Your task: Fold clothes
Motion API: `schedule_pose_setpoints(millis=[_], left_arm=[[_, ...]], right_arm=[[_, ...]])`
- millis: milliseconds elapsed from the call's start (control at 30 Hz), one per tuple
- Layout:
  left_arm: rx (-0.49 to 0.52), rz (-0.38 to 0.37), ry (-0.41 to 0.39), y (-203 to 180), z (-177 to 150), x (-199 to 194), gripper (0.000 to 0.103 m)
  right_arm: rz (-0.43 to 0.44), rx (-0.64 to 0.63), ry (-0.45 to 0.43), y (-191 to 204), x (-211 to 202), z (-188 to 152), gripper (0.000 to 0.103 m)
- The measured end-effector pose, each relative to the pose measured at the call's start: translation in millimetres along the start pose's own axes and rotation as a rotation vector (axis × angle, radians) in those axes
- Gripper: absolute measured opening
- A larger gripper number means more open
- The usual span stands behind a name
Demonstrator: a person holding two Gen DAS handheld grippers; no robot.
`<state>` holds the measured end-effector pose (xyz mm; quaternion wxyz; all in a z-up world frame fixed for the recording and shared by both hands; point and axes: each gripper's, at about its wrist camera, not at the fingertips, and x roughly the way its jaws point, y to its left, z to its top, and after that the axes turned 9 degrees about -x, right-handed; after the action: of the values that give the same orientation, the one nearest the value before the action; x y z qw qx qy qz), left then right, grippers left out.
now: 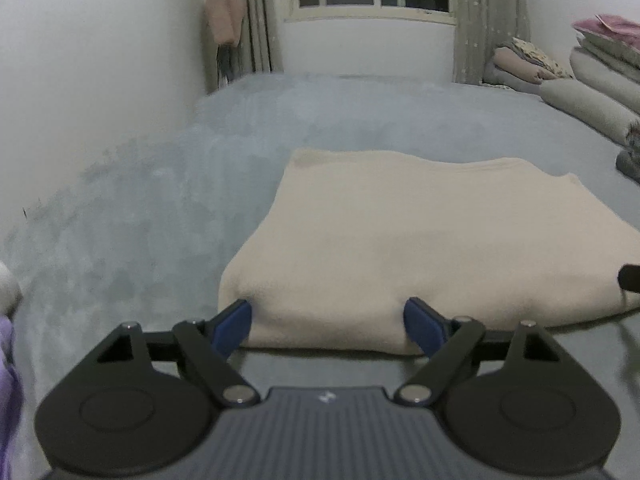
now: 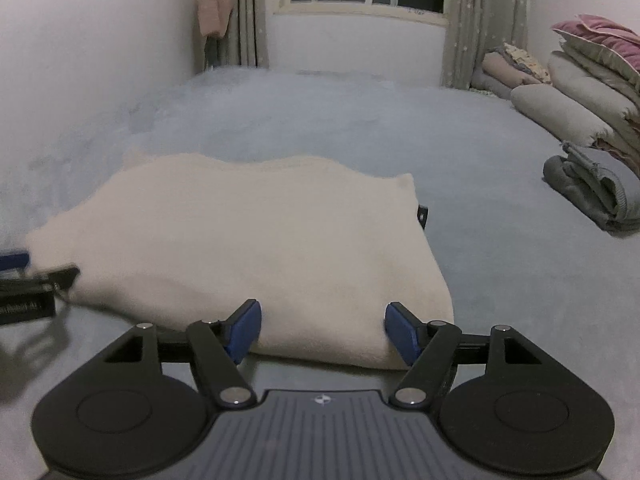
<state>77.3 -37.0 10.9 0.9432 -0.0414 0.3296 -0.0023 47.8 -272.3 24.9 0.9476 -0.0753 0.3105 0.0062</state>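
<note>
— Both jaws released, left gripper (image 1: 328, 326) and right gripper (image 2: 323, 330) astride near fold of cream garment (image 1: 400, 240) on bed (image 1: 160, 200).
— Probably between folds; next, regrip toward twelve o'clock.

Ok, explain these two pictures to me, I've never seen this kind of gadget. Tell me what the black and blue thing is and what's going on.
There is no robot here: a person holds a two-finger clamp tool in each hand, and each tool carries a camera looking along its fingers. One picture comes from the left gripper, the other from the right gripper. The blue parts are the finger pads. Both face the near edge of a folded cream garment lying on a grey-blue bed cover. On each tool the open jaws straddle that edge, so nothing is held. Stacked bedding and a folded grey garment lie further right.
</note>
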Motion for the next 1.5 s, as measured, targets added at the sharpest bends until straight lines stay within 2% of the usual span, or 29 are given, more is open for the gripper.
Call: schedule_pose_setpoints(millis=[133,233,300,433,533,600,667,900,1000,1033,1067,1133,1233,1300,1367,1433,1500], left_arm=[[0.011,0.005,0.002,0.3,-2.3,2.2,0.085],[-0.004,-0.003,0.006,5.3,0.3,4.1,0.085],[-0.040,-0.023,0.005,9.9,4.4,0.2,0.084],[-0.103,-0.104,-0.072,11.9,13.4,-14.3,0.083],[-0.109,-0.174,-0.119,3.2,15.4,-19.1,0.083],[-0.058,-0.164,-0.092,-8.5,10.4,-9.2,0.083],[-0.003,-0.120,-0.046,-17.4,2.4,4.2,0.084],[0.010,-0.108,-0.055,-19.4,-5.8,10.0,0.085],[0.005,-0.110,-0.054,-18.4,-8.2,12.9,0.084],[0.001,-0.112,-0.053,-17.3,-8.8,14.0,0.084],[-0.003,-0.117,-0.053,-16.4,-9.4,14.7,0.084],[-0.005,-0.122,-0.053,-15.2,-8.3,13.8,0.085],[-0.013,-0.130,-0.053,-12.8,-7.2,14.9,0.085],[-0.016,-0.133,-0.056,-11.6,-6.5,16.9,0.085],[-0.016,-0.134,-0.061,-11.5,-7.4,17.7,0.085],[-0.015,-0.133,-0.063,-11.2,-8.9,18.4,0.086],[-0.012,-0.132,-0.065,-11.1,-10.5,19.0,0.086]], right_arm=[[0.060,0.003,-0.082,17.8,-6.4,7.1,0.069],[0.087,-0.093,-0.037,41.9,4.1,5.1,0.069],[0.062,-0.145,0.006,52.2,14.8,-3.3,0.075],[0.054,-0.160,0.011,55.7,18.1,-6.7,0.079],[0.060,-0.165,0.014,54.4,20.5,-7.0,0.081],[0.058,-0.172,0.016,55.1,22.1,-6.4,0.081],[0.061,-0.177,0.013,54.8,21.8,-6.0,0.081],[0.047,-0.119,-0.079,41.0,15.5,9.9,0.080],[0.070,-0.110,-0.112,44.5,21.8,15.3,0.080],[0.077,-0.128,-0.101,47.6,27.7,15.2,0.078],[0.087,-0.130,-0.081,48.0,34.3,14.1,0.071],[0.113,-0.096,-0.033,41.8,45.5,11.6,0.071],[0.168,-0.054,-0.027,29.0,43.6,16.1,0.069],[0.197,-0.025,-0.052,20.2,38.4,19.7,0.055],[0.239,0.024,-0.083,9.0,34.4,24.2,0.027],[0.292,0.048,-0.101,3.5,34.8,29.3,0.008],[0.324,0.012,-0.089,8.6,40.2,34.4,0.008]])
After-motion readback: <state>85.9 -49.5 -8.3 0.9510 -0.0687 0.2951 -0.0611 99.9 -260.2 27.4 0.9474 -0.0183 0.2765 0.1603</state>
